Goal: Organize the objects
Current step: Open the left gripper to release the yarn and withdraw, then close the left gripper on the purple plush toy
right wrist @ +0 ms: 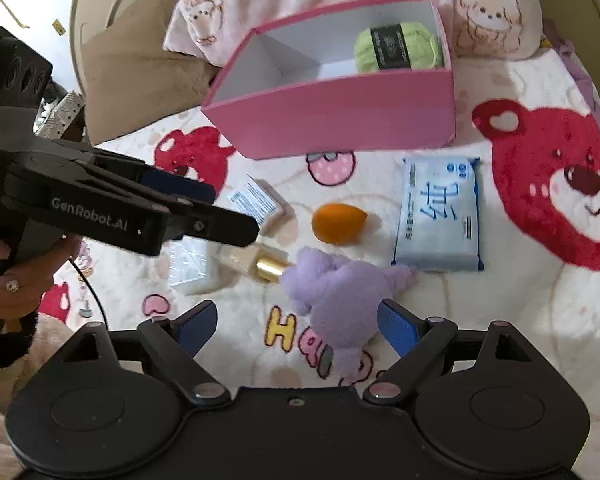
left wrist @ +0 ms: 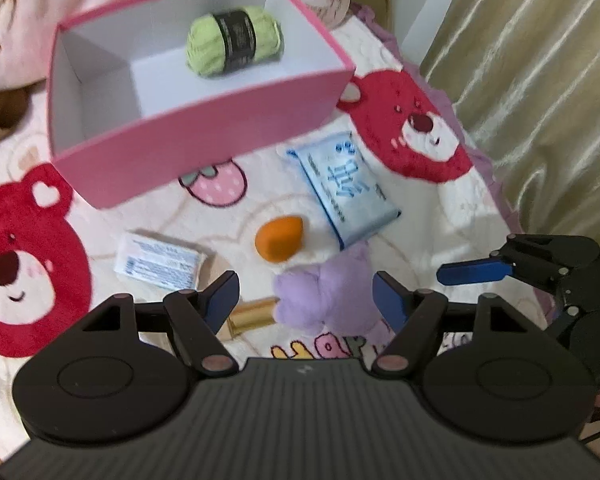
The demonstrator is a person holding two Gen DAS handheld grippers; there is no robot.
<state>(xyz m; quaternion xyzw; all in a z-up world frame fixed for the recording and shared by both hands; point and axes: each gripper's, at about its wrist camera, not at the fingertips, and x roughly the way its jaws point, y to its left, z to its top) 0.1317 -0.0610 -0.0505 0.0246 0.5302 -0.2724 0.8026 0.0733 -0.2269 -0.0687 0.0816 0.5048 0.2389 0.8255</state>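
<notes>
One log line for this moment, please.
left tool: open, empty | right tool: open over purple plush | pink box: green yarn inside

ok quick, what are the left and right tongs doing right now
Left tongs: open, holding nothing, above the purple plush toy.
Right tongs: open, holding nothing, straddling the plush.

Pretty bright in here, soft even daylight, no hard shadows anywhere. The blanket [right wrist: 440, 300] blows out almost white in patches. The curtain [left wrist: 540, 100] has a shiny streaky sheen. The pink box [left wrist: 204, 136] looks smeared with motion blur in both views, and the printed bears are soft too. Heavy fisheye bending at the edges, with dark corners at the bottom.
</notes>
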